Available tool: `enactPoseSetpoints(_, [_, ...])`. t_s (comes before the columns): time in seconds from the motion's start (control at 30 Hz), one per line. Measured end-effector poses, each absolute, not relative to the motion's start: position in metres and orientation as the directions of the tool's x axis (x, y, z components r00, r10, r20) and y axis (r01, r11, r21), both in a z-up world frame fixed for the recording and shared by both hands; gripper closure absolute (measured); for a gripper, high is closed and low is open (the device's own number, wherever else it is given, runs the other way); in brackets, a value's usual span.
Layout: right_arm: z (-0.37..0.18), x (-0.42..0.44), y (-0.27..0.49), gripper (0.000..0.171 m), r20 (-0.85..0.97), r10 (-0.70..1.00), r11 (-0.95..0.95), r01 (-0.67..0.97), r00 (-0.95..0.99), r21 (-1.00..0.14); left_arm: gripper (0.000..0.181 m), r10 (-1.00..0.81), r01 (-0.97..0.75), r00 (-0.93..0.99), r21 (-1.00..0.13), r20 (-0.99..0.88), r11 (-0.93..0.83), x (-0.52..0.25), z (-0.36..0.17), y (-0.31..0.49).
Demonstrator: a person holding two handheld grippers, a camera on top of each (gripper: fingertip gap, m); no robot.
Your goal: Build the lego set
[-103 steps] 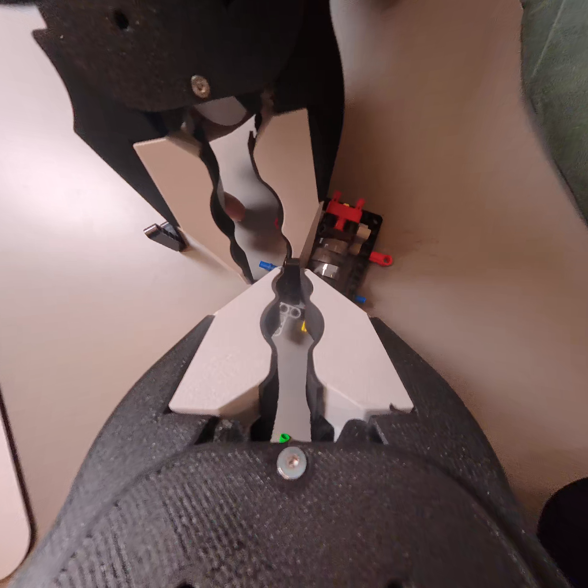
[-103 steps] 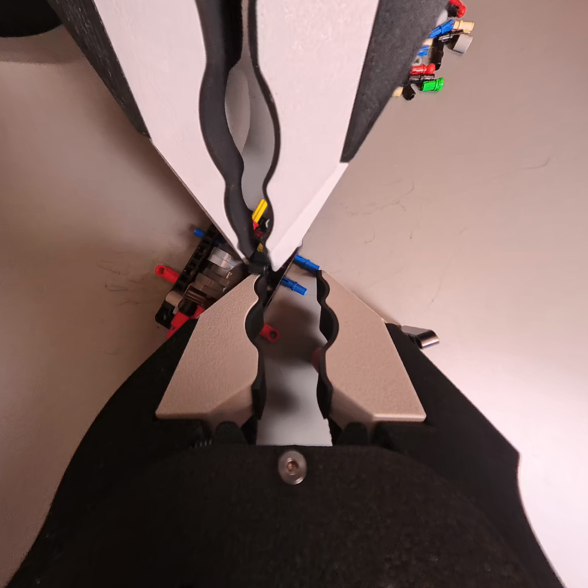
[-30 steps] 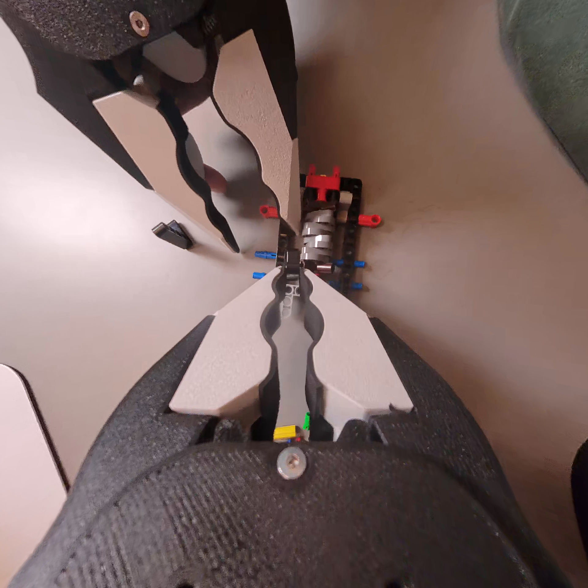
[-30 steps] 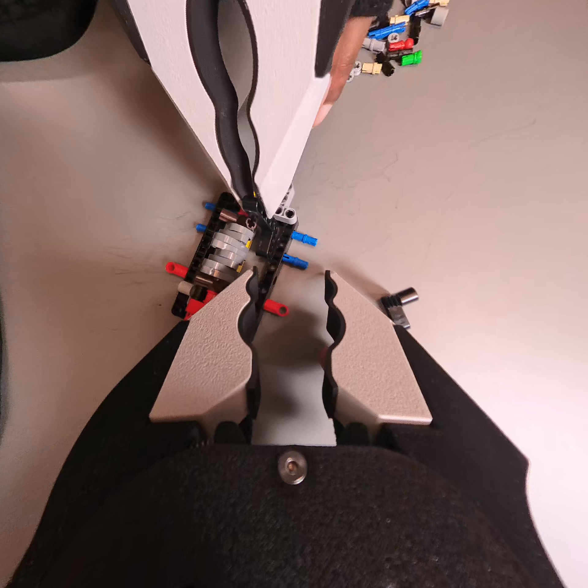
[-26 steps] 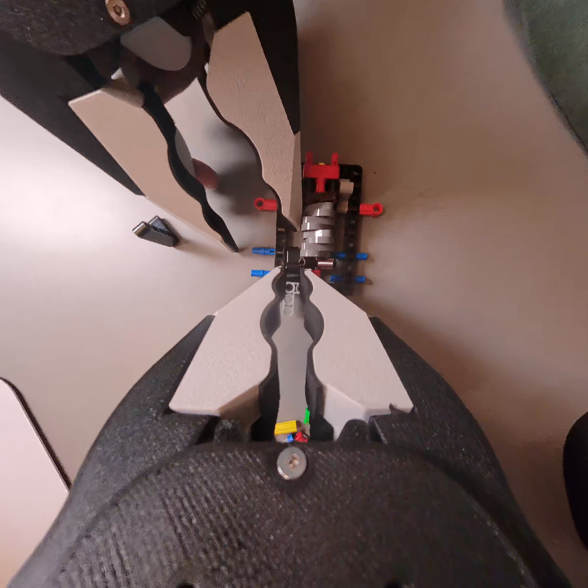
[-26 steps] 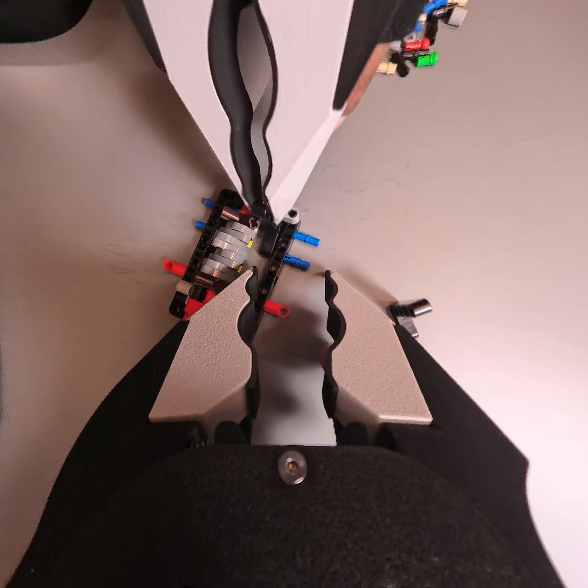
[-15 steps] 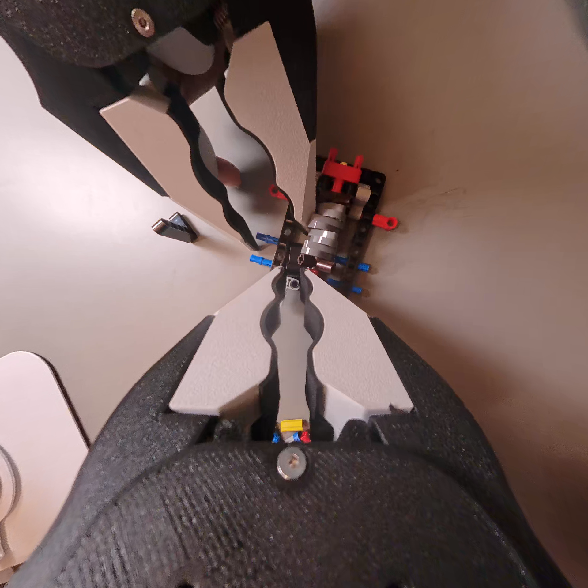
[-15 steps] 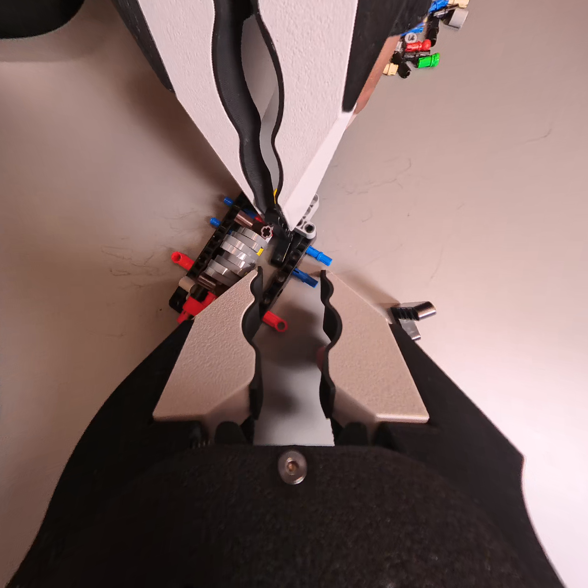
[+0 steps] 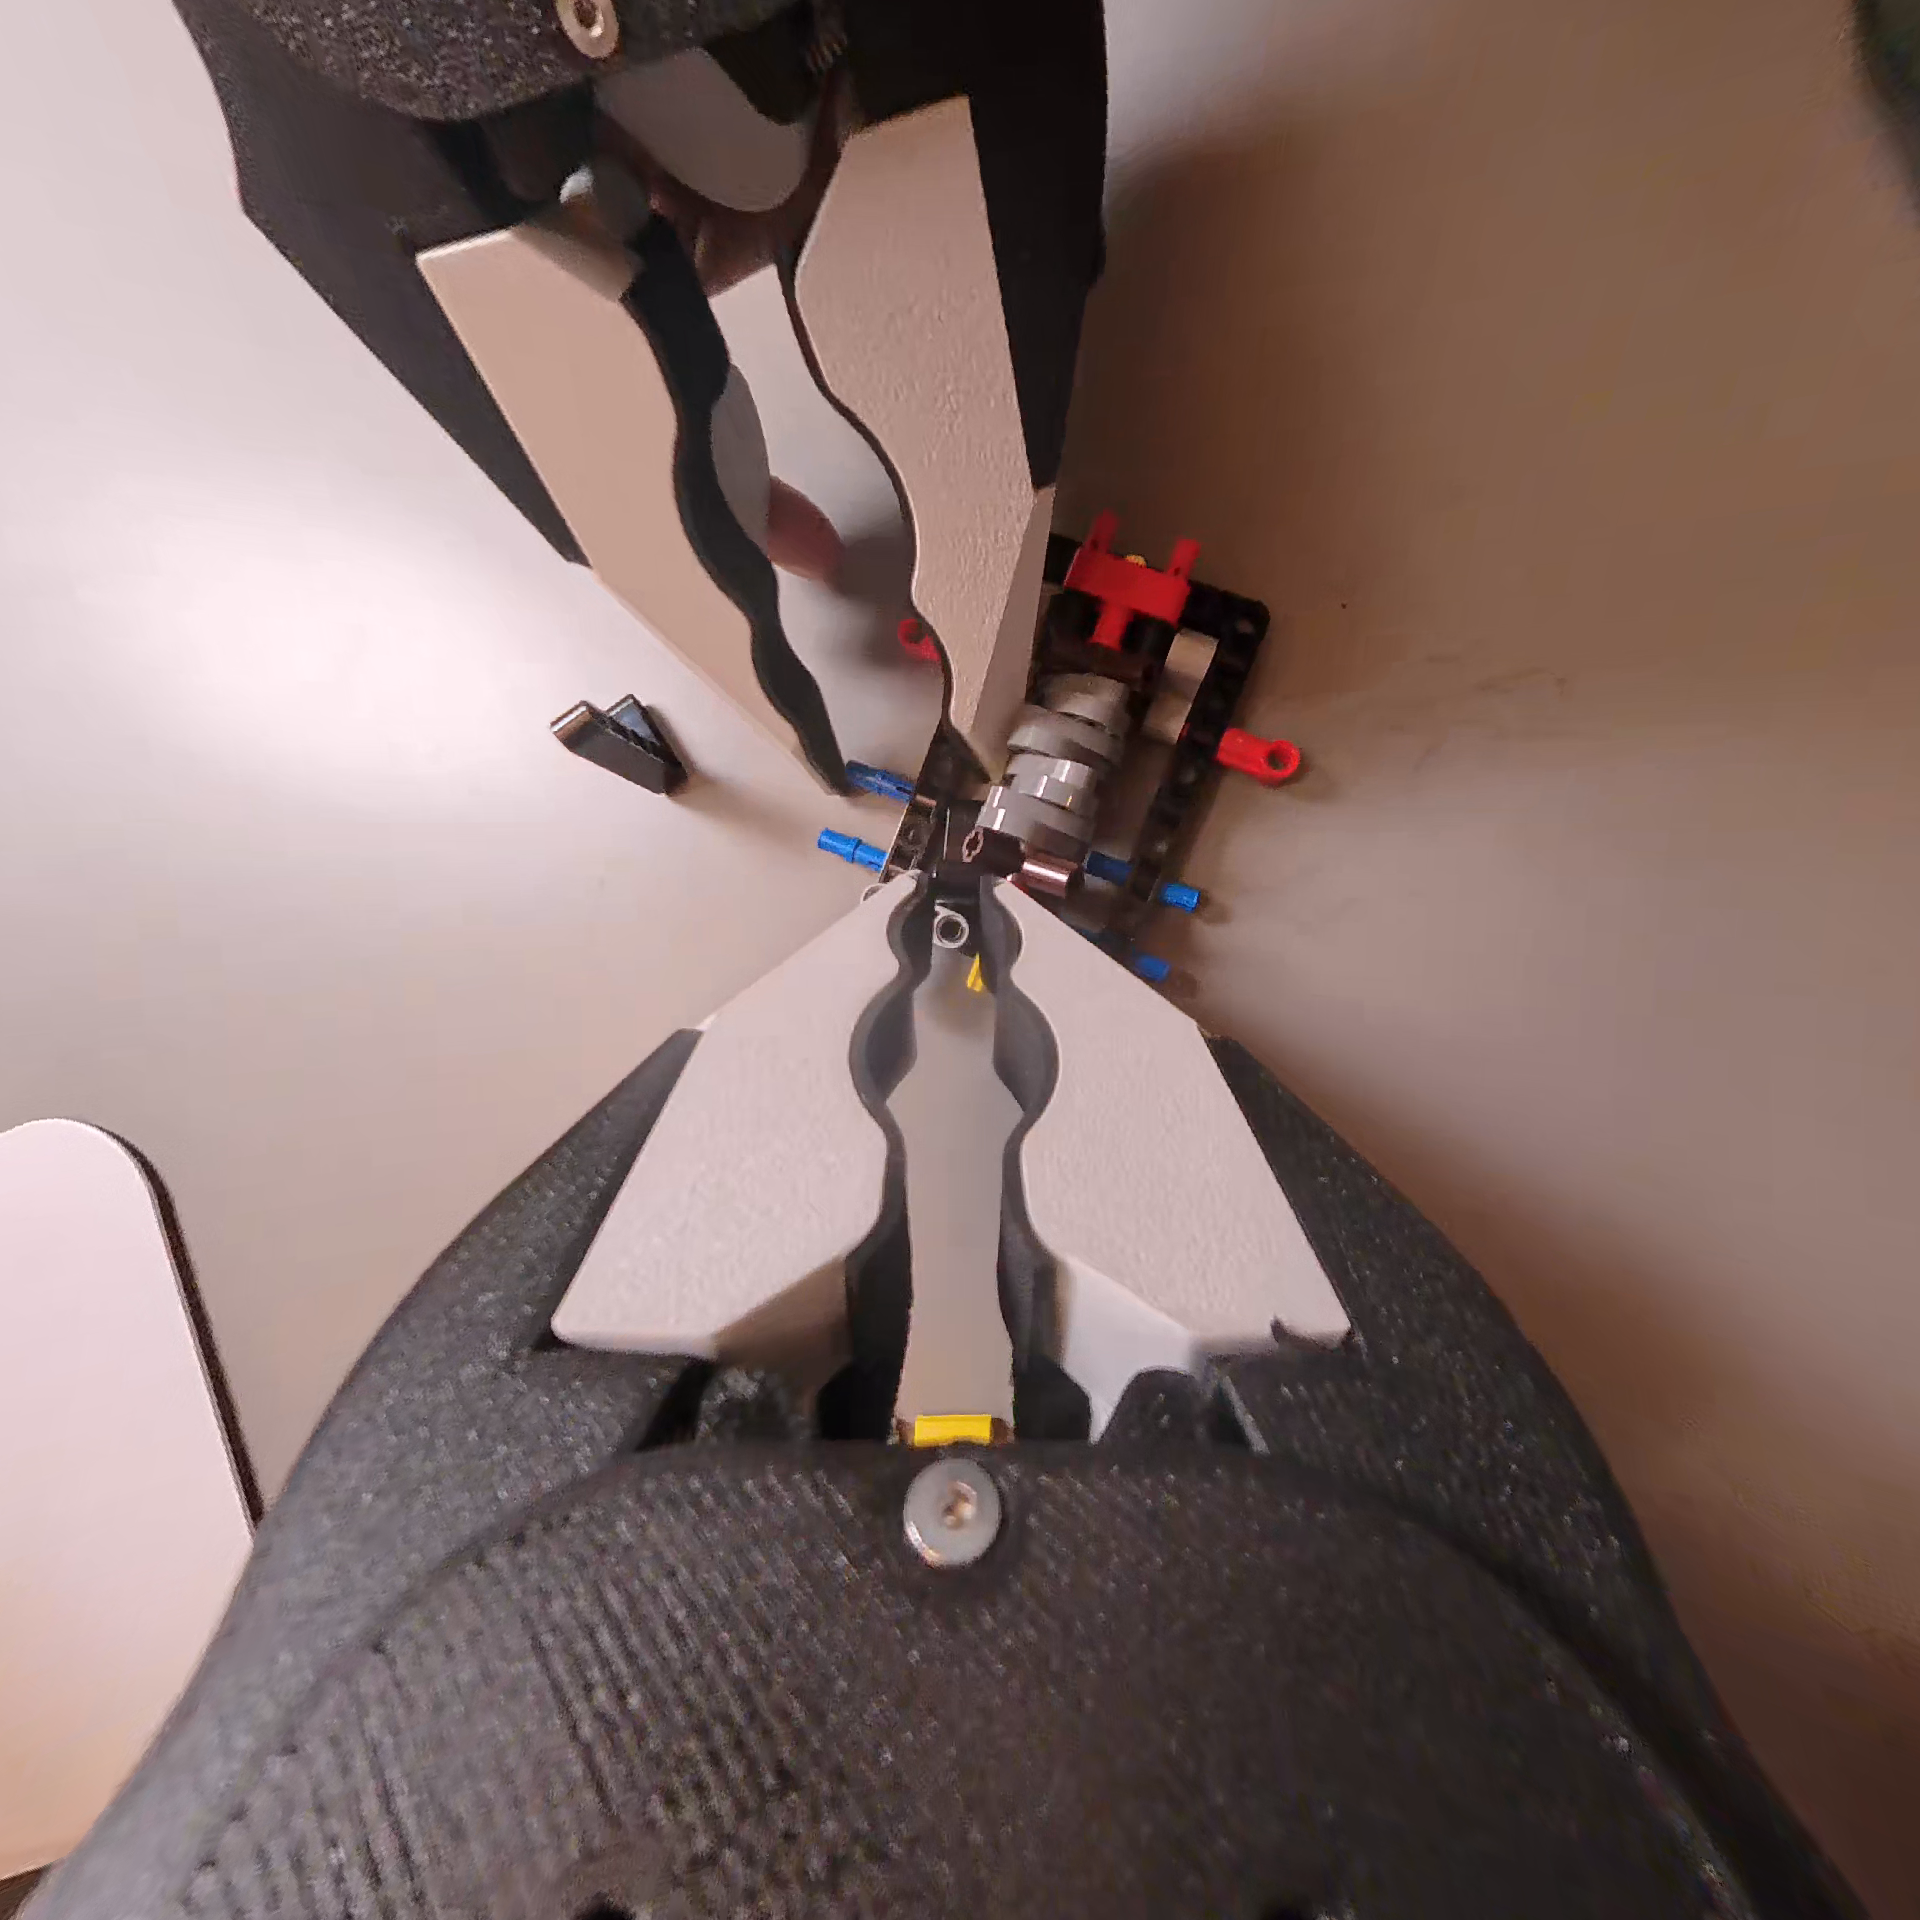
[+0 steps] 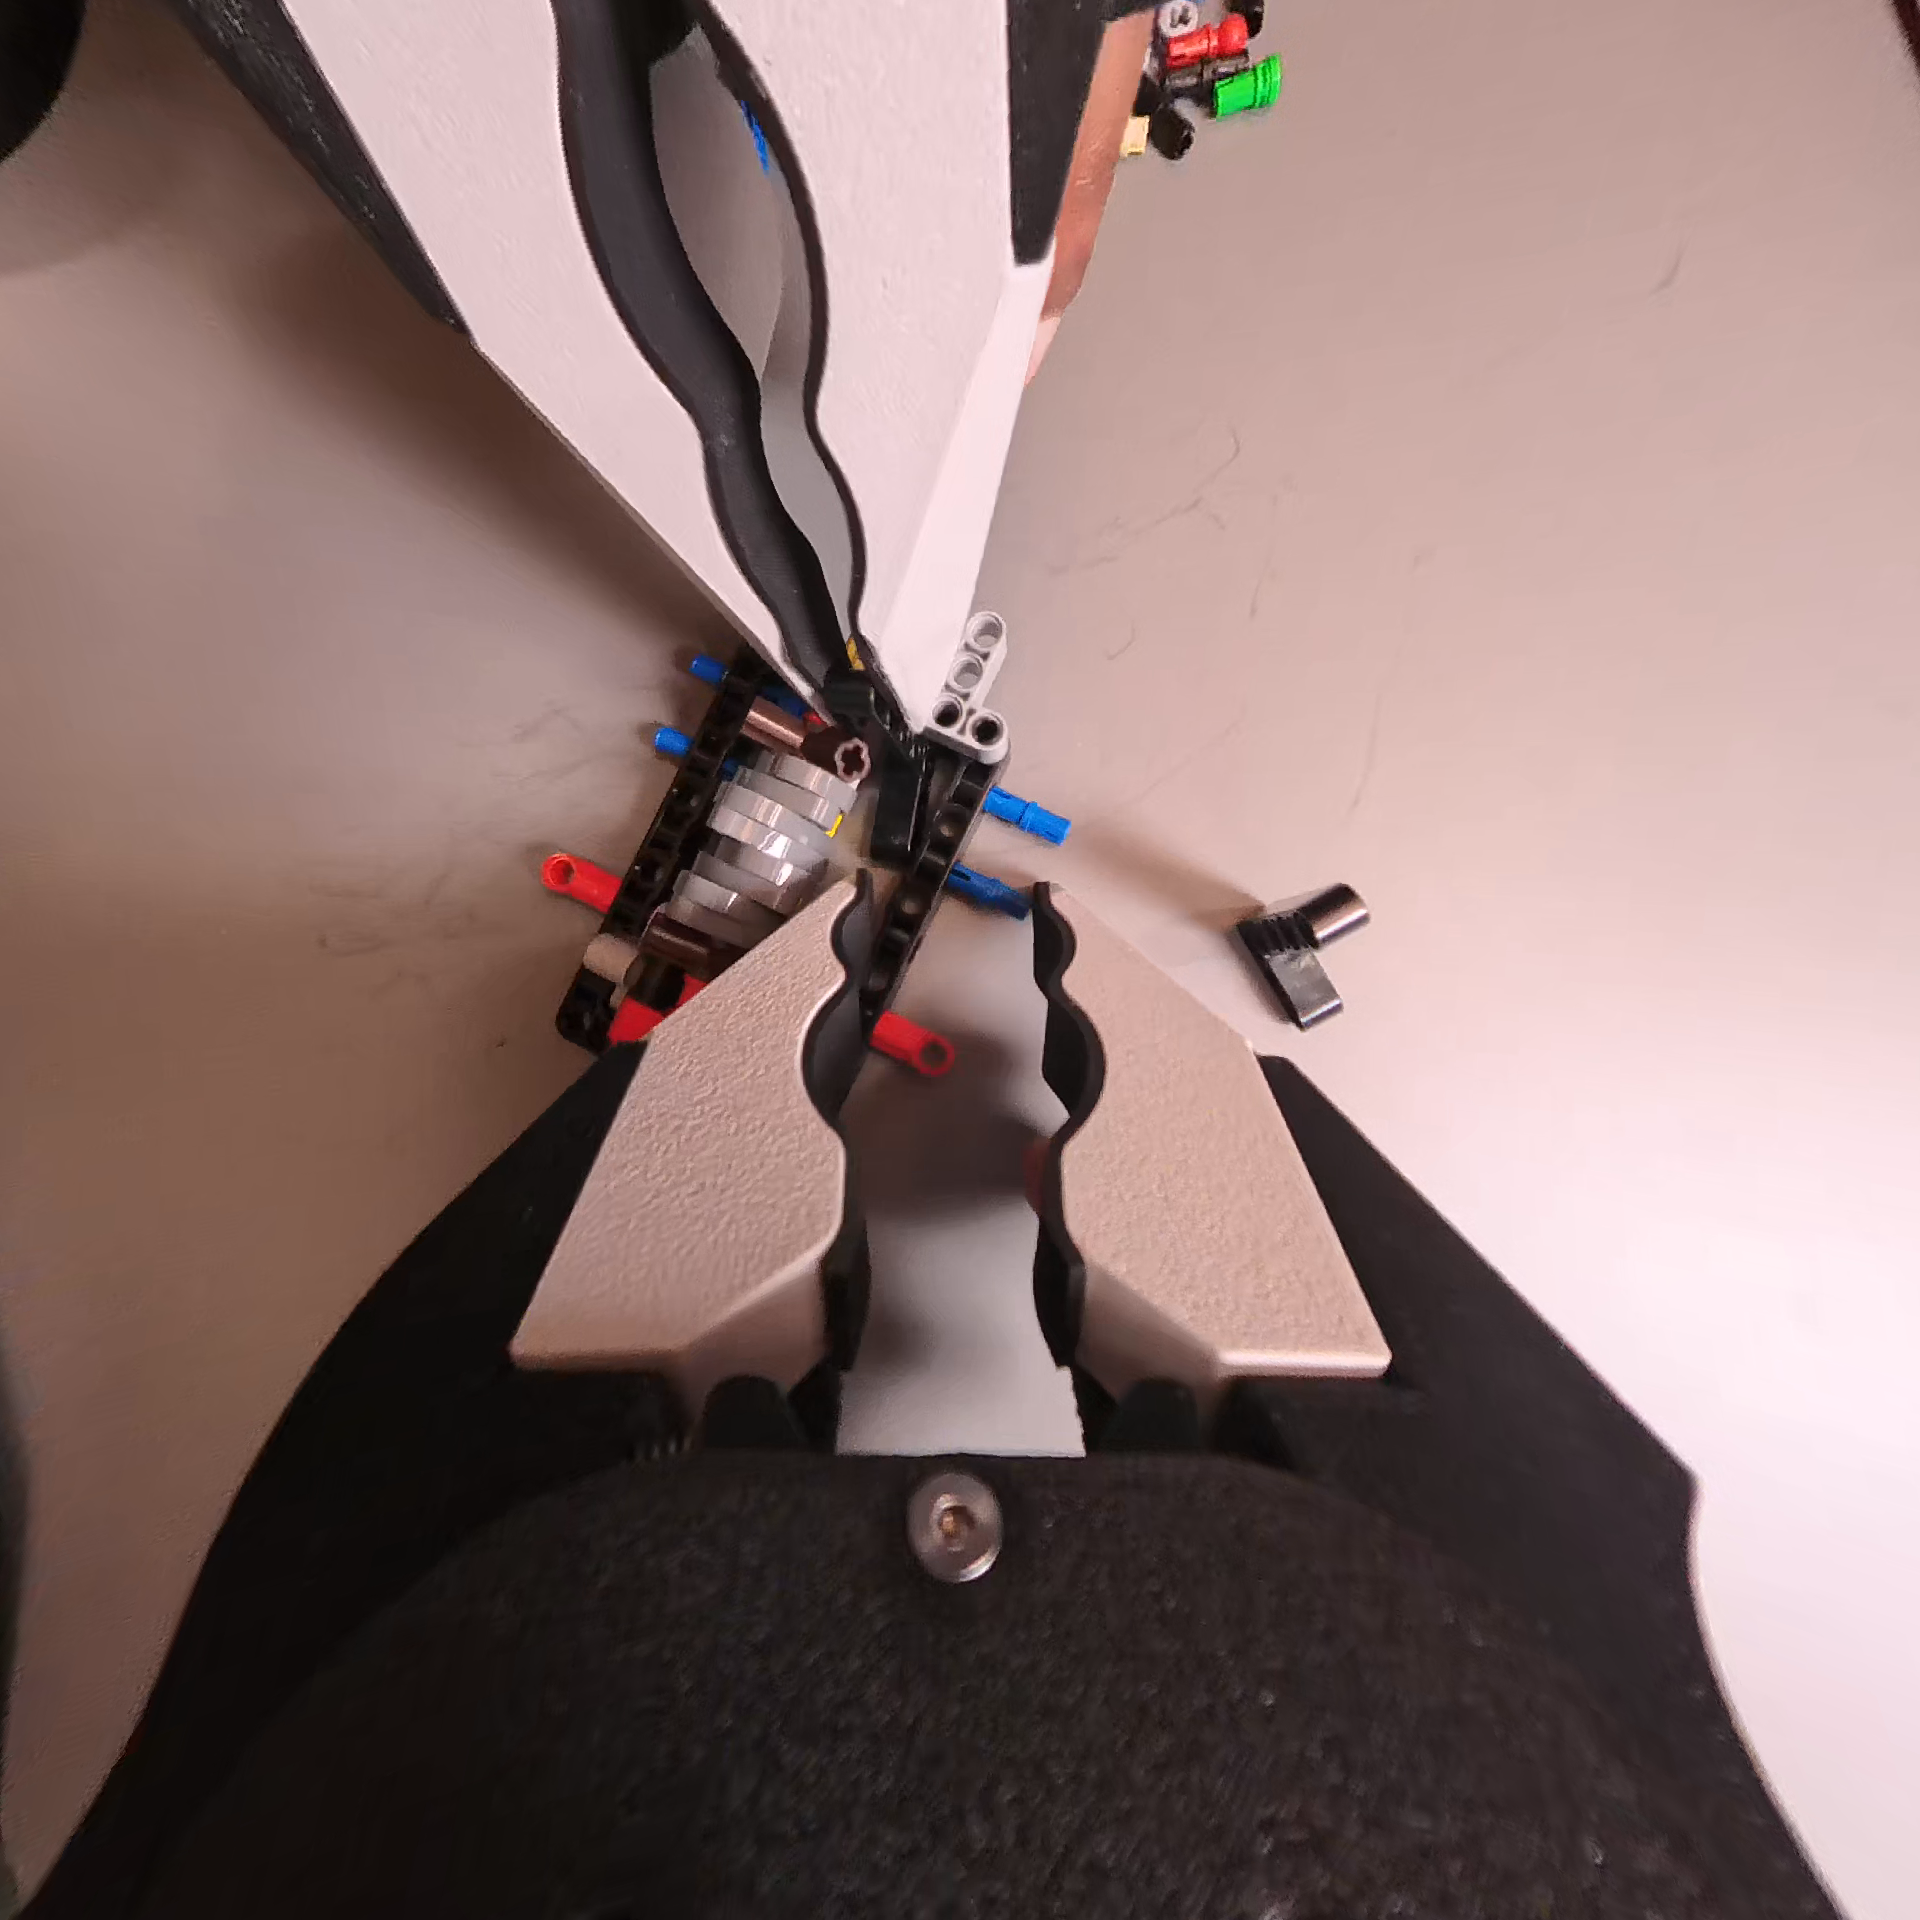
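Note:
The lego assembly, a black frame (image 9: 1195,769) with a stack of grey gears (image 9: 1060,769), red and blue pins, lies on the table. It also shows in the right wrist view (image 10: 665,821). My left gripper (image 9: 951,896) is shut on a small black piece (image 10: 899,795) and holds it against the frame's near end, beside a brown axle end (image 10: 847,756). My right gripper (image 10: 948,891) is open, with its fingers on either side of the frame's black side beam (image 10: 925,883). A grey L-shaped beam (image 10: 971,696) sits at that corner.
A loose black part (image 10: 1299,951) lies on the table right of my right gripper, and shows in the left wrist view (image 9: 618,743). A pile of small coloured parts (image 10: 1216,83) is at the far right. A white board (image 9: 94,1455) lies at the left. Both grippers' tips are close together, under 4 cm apart.
The left gripper has stayed shut on the black piece and shifted a little at the frame's end. The grey L-shaped beam shows more. The right gripper stays open around the side beam.

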State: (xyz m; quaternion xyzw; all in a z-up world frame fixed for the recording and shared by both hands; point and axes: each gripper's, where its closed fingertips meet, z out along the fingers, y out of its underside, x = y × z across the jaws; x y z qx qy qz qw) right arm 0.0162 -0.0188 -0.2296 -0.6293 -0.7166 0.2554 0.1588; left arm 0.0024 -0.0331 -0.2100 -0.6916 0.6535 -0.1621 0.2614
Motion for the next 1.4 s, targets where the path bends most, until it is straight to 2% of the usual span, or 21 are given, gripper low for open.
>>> enactPoseSetpoints(0.47, [-0.23, 0.012, -0.02, 0.145, -0.036, 0.981, 0.133, 0.802, -0.189, -0.582, 0.173, -0.989, -0.827, -0.006, -0.555, -0.146, 0.088, 0.005, -0.21, -0.029])
enactPoseSetpoints(0.67, [-0.23, 0.012, -0.02, 0.145, -0.036, 0.981, 0.134, 0.797, -0.192, -0.589, 0.173, -0.99, -0.828, 0.009, -0.556, -0.14, 0.071, 0.005, -0.209, -0.026])
enactPoseSetpoints(0.97, [-0.229, 0.019, -0.011, 0.131, -0.03, 0.994, 0.071, 0.824, -0.106, -0.562, 0.174, -0.981, -0.827, 0.045, -0.558, -0.19, 0.07, 0.005, -0.209, -0.023])
enactPoseSetpoints(1.13, [-0.231, 0.025, -0.014, 0.142, -0.045, 0.994, 0.061, 0.845, -0.1, -0.531, 0.174, -0.98, -0.832, 0.039, -0.55, -0.196, 0.077, 0.006, -0.209, -0.022])
enactPoseSetpoints(1.4, [-0.231, 0.02, -0.014, 0.144, -0.024, 0.988, 0.114, 0.83, -0.152, -0.546, 0.173, -0.98, -0.84, 0.025, -0.535, -0.2, 0.088, 0.006, -0.209, -0.021])
